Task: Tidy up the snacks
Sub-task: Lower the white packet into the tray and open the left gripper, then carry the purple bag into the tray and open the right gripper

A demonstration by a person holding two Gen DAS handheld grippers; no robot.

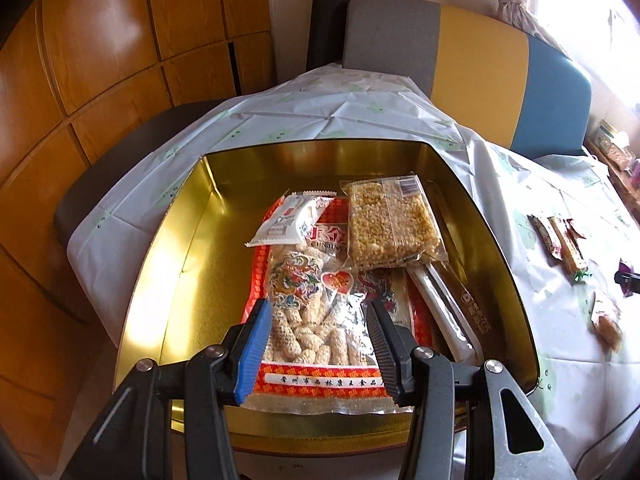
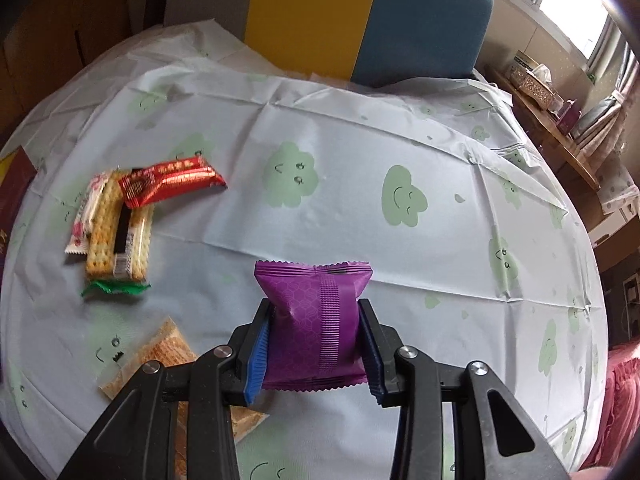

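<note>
Snacks are partly sorted, by my reckoning. My right claw pinches a small purple foil pouch with crimped ends, its pads pressing the pouch's two sides and holding it above the surface, a table under a pale cloth printed with green clouds. My left claw is spread with nothing between its pads, hanging over the gold rectangular metal tin. Inside the tin already lie a large clear bag of pale puffed sticks with a red-orange border, a white wrapped biscuit, a clear-wrapped block of yellow puffed grain and a long silvery packet.

Out on the cloth there are a red foil bar, a clear pack of yellow crackers, a white-and-pink sachet and a tan cracker pack near my right claw. I judge about half remains to be packed.
</note>
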